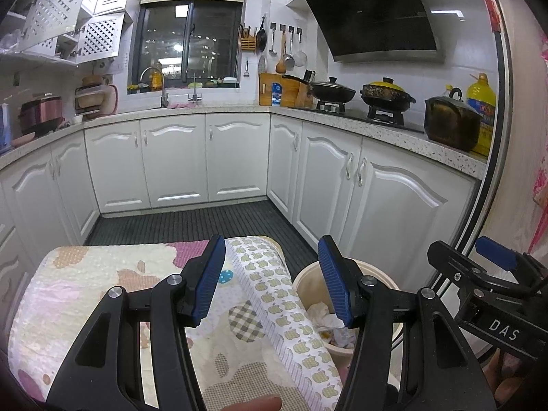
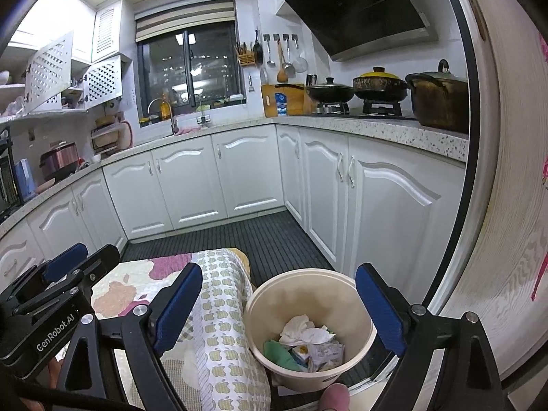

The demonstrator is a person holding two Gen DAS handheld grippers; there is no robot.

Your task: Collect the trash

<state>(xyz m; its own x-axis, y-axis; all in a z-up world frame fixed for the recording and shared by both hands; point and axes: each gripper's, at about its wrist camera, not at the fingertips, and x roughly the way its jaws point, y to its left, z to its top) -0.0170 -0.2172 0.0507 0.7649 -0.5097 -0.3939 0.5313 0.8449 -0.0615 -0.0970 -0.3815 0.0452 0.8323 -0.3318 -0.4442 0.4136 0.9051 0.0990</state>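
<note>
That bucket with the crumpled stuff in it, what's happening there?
A person is collecting trash with two hand-held grippers. The cream trash bin stands on the dark floor mat beside a quilt-covered seat, and already holds crumpled white paper, something green and small wrappers. The right gripper hangs over the bin, fingers wide and empty. The left gripper is open and empty too, above the seat's edge.

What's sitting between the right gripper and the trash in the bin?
Nothing visible. The right gripper hangs above the open bin, its jaws empty and spread, with the trash uncovered below.
</note>
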